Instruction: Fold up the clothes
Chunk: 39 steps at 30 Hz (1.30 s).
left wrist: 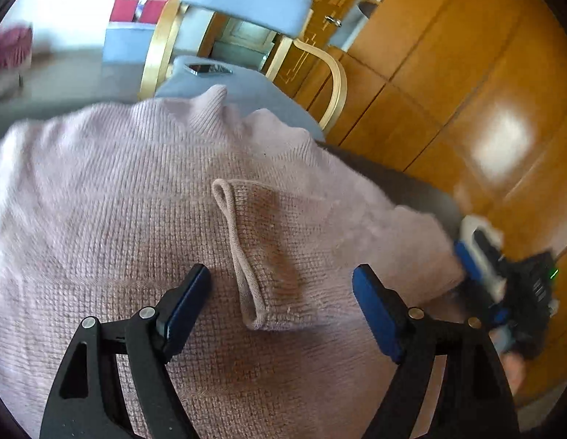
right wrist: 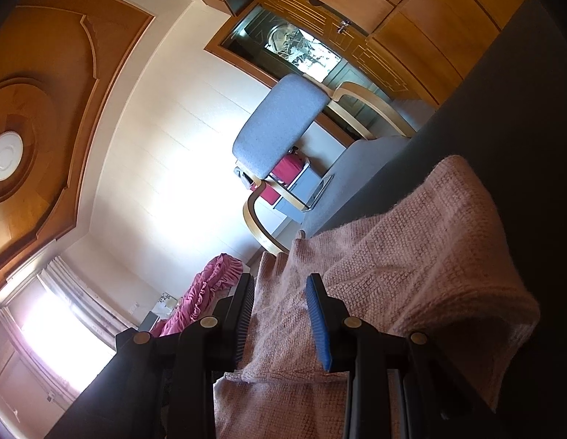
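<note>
Dark table [left wrist: 411,179] carries pink sweater [left wrist: 137,201], sleeve cuff [left wrist: 254,252] folded across the body. My left gripper [left wrist: 280,307] hovers spread; right gripper [right wrist: 280,318] pinches the sweater's edge, mid-fold; next, carry it across

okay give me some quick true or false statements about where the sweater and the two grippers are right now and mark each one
1. The left gripper is open above the pink sweater. True.
2. The sleeve cuff lies between the left gripper's fingers. True.
3. The right gripper holds nothing. False: sweater fabric sits between its fingers.
4. The sweater is green. False: it is pale pink knit.
5. A grey chair stands beyond the sweater. True.
</note>
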Each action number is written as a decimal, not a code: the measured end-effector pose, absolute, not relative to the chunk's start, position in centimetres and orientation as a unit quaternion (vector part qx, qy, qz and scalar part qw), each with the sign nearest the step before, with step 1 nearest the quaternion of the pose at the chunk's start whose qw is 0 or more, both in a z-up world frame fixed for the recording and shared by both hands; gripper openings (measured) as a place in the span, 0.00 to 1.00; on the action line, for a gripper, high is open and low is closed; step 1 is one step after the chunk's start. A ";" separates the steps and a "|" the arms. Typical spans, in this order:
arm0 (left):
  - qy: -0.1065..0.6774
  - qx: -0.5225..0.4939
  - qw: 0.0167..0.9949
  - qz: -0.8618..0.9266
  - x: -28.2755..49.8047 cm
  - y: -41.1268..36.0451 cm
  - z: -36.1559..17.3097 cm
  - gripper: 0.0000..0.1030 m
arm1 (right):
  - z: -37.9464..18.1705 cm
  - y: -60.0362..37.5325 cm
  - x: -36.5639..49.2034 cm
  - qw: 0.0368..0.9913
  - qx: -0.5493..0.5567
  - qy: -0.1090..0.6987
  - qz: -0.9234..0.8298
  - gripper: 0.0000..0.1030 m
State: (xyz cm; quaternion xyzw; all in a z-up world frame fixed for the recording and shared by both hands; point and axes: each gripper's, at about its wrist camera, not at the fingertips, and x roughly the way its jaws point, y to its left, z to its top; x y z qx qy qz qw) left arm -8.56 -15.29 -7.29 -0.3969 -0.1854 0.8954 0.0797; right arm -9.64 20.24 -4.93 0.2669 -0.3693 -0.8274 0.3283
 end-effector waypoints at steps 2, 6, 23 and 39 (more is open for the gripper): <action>-0.153 -0.403 0.071 0.900 -8.7 -14.4 -7.3 0.80 | -4.9 20.2 -9.6 0.327 0.267 -0.369 -0.828 0.29; -0.121 -0.409 0.042 0.903 -8.6 -13.9 -7.3 0.32 | -4.8 20.1 -9.5 0.326 0.266 -0.367 -0.830 0.29; -0.306 -0.352 0.116 0.877 -7.0 -20.3 -6.9 0.06 | 0.8 20.2 -5.8 0.294 0.273 -0.215 -0.890 0.29; -0.391 -0.322 0.061 0.860 -6.0 -24.3 -7.1 0.06 | -4.8 19.2 -8.2 0.145 0.429 -0.080 -0.888 0.16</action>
